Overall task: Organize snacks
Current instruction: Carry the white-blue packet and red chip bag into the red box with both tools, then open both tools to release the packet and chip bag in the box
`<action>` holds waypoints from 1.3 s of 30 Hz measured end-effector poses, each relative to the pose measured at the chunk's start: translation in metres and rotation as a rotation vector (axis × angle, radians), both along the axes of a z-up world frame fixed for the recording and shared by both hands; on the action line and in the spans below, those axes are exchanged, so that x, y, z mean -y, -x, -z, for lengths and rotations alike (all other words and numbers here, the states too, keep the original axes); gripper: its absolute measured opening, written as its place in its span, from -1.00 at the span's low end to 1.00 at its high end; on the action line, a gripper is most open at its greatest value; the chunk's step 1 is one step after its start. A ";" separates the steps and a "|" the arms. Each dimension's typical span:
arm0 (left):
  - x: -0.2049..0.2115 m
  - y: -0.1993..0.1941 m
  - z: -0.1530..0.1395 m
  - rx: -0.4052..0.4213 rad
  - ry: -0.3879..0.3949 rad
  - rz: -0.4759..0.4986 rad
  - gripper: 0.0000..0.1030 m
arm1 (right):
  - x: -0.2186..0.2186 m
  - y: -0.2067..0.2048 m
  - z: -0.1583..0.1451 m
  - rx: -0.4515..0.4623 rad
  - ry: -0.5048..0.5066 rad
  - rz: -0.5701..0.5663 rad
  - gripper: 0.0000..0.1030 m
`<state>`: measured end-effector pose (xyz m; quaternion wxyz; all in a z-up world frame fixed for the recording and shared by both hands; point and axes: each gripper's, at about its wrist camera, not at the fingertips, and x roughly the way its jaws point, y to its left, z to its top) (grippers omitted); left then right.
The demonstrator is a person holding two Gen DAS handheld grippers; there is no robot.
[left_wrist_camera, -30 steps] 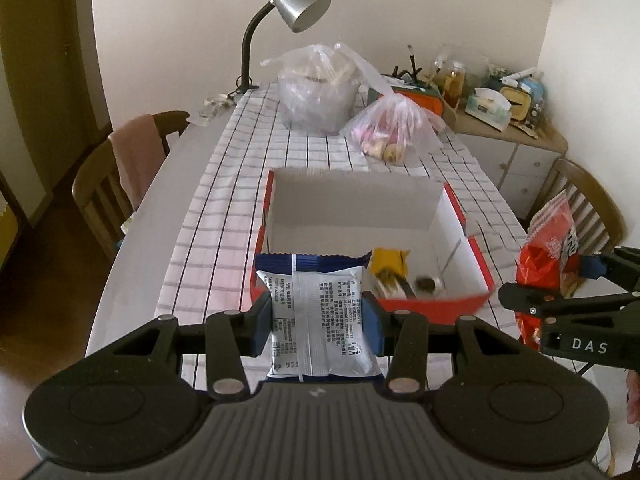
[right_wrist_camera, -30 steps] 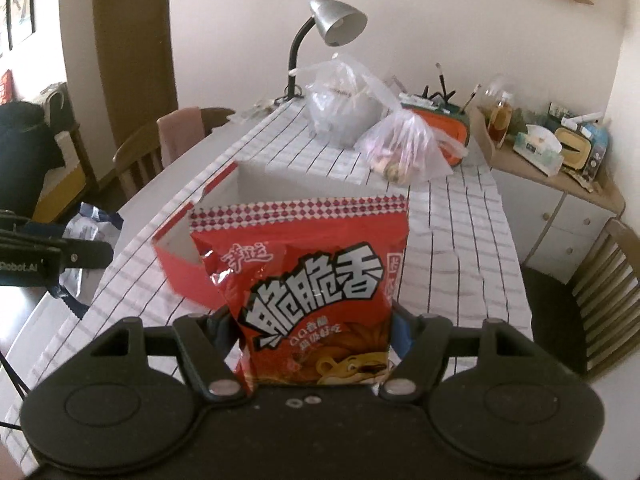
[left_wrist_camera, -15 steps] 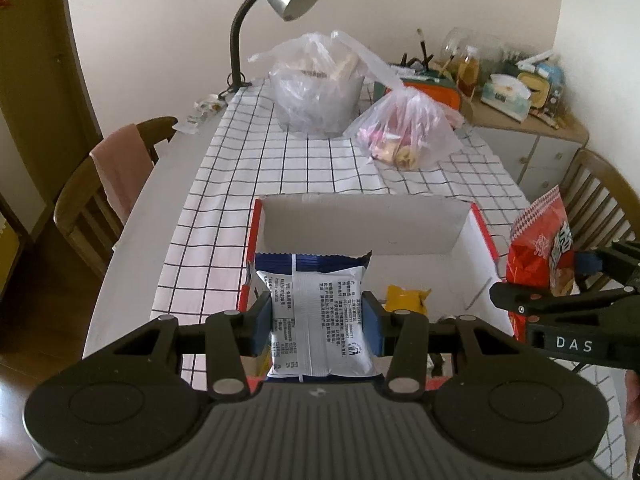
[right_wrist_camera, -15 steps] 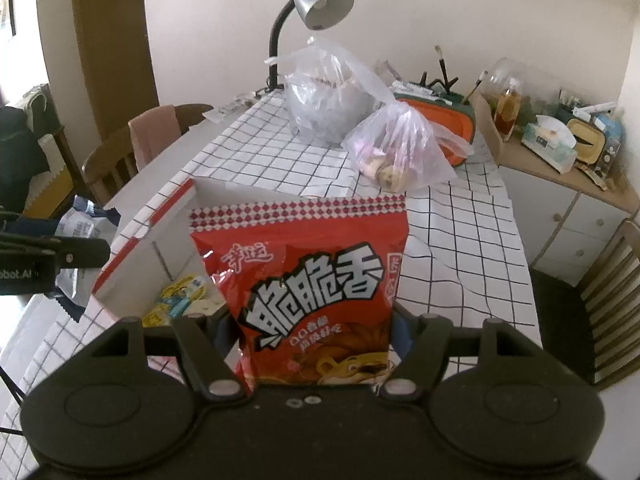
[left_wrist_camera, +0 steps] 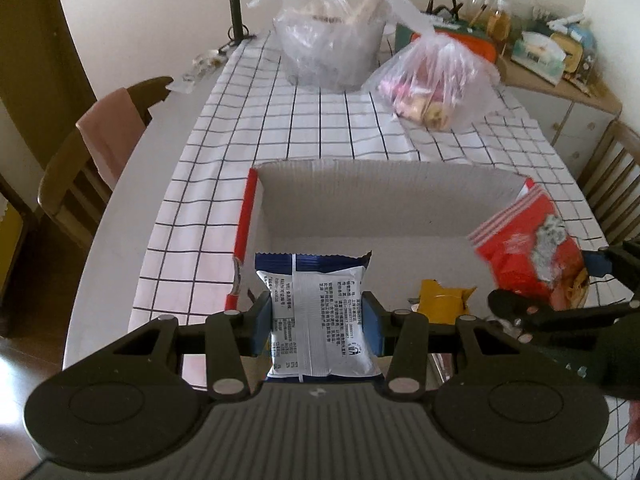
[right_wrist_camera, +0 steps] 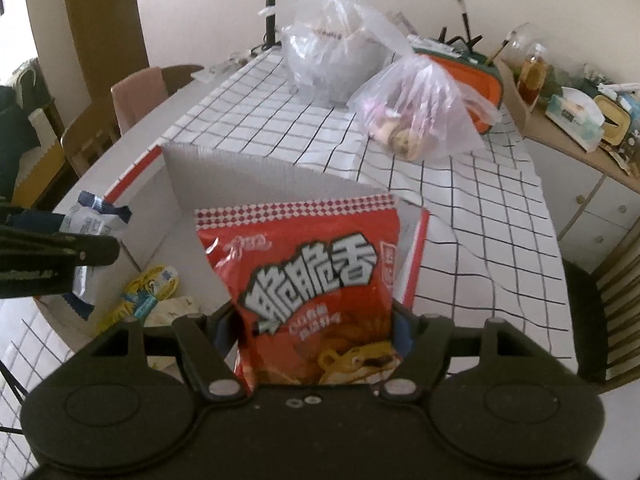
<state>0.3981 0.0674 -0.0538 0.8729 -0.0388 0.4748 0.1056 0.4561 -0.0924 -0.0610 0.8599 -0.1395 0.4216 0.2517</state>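
My left gripper (left_wrist_camera: 319, 326) is shut on a white and blue snack packet (left_wrist_camera: 316, 312) and holds it over the near left part of the red and white cardboard box (left_wrist_camera: 384, 208). My right gripper (right_wrist_camera: 316, 334) is shut on a red chip bag (right_wrist_camera: 312, 288) and holds it over the box's right side (right_wrist_camera: 256, 184). The red bag also shows in the left wrist view (left_wrist_camera: 528, 252), and the blue packet in the right wrist view (right_wrist_camera: 92, 220). A yellow snack pack (left_wrist_camera: 444, 300) lies in the box, also visible in the right wrist view (right_wrist_camera: 152, 286).
The box sits on a checked tablecloth (left_wrist_camera: 320, 128). Two clear plastic bags of food (left_wrist_camera: 332, 40) (left_wrist_camera: 432, 80) and a desk lamp's stem (left_wrist_camera: 236, 0) stand at the far end. Wooden chairs (left_wrist_camera: 88, 160) (right_wrist_camera: 608, 304) flank the table. A cluttered sideboard (right_wrist_camera: 580, 128) is at far right.
Both grippers have moved forward and lower over the box with their packets still held. The red bag now tilts over the box's right side.
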 end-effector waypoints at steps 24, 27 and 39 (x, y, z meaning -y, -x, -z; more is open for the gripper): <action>-0.006 -0.023 0.056 -0.151 0.001 0.002 -0.11 | -0.026 -0.005 0.046 -0.067 0.061 -0.075 0.45; -0.006 -0.022 0.055 -0.148 0.011 0.000 -0.11 | -0.026 -0.004 0.046 -0.068 0.061 -0.075 0.46; -0.007 -0.002 0.028 -0.078 0.044 -0.010 0.05 | -0.017 0.005 0.026 -0.037 0.027 -0.051 0.58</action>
